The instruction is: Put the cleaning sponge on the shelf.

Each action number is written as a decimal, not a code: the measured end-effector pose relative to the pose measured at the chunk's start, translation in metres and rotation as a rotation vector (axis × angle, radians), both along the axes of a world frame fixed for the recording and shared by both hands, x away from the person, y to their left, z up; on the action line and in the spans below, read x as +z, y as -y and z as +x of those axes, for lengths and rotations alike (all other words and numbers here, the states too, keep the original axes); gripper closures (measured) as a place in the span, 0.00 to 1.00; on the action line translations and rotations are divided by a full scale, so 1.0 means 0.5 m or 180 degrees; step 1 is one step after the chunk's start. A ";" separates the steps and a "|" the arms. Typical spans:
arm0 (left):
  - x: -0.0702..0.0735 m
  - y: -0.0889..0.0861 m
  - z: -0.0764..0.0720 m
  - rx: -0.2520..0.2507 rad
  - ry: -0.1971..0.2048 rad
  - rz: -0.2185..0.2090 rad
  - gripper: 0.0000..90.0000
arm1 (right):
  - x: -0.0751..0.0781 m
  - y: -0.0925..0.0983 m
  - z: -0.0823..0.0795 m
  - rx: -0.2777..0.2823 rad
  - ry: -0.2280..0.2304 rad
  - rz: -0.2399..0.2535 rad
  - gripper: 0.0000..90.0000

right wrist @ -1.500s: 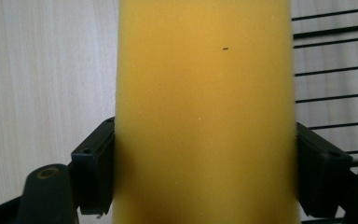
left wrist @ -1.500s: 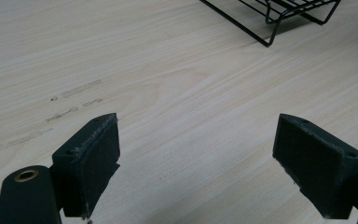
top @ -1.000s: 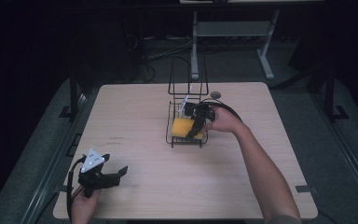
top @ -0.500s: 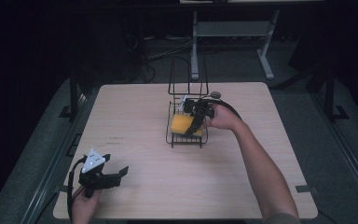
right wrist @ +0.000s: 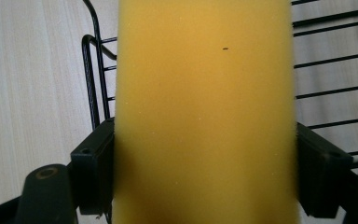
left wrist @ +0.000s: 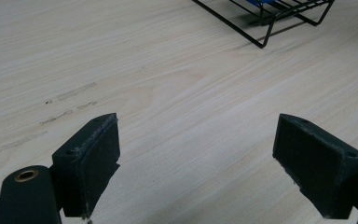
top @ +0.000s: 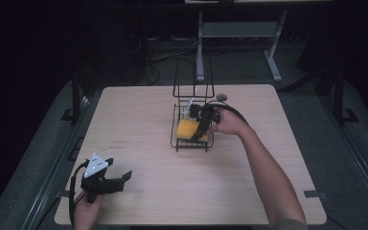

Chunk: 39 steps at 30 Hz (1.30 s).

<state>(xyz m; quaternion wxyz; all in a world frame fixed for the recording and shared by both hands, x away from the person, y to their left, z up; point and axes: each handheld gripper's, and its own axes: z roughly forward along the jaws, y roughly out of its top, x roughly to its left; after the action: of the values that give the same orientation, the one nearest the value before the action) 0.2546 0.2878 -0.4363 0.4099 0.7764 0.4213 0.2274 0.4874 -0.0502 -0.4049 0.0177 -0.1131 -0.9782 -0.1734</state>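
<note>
Two hand-held grippers are in play. The right hand-held gripper is clamped on a yellow sponge block, which sits over the low front tray of a black wire rack standing a little behind the middle of the worktop, toward its far edge. In the high view the yellow sponge block lies roughly flat over the tray, and its visible part runs from the gripper toward the worktop's left edge; whether it rests on the wires or hangs just above them cannot be told there. The right gripper view gives what the high view lacks: the yellow sponge block stretches straight away from the camera, long axis along the jaws, with both jaws pressed flat against its two long sides and the black wire rack beneath and beside it. The rack's tall back frame shows in the high view, rising on the far side.

The left hand-held gripper rests near the worktop's near left corner, jaws spread wide with nothing between them. The left gripper view shows bare worktop between its jaws and a near corner of the black wire rack at the top.
</note>
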 end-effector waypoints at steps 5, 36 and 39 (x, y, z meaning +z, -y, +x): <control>0.000 0.000 0.000 0.0005 -0.0001 -0.0003 0.16 | -0.002 0.001 -0.002 -0.0032 -0.0025 0.0021 0.21; 0.001 0.001 -0.001 -0.0019 0.0003 0.0019 0.16 | 0.049 0.032 -0.023 -0.0106 0.0123 0.0118 0.20; 0.001 -0.001 -0.002 0.0000 0.0011 -0.0003 0.16 | 0.053 0.034 -0.025 -0.0090 0.0141 0.0121 0.20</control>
<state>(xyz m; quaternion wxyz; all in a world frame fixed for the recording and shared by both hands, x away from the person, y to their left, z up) 0.2538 0.2881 -0.4356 0.4110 0.7758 0.4207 0.2286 0.4750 -0.0670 -0.3787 -0.0044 -0.1228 -0.9731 -0.1948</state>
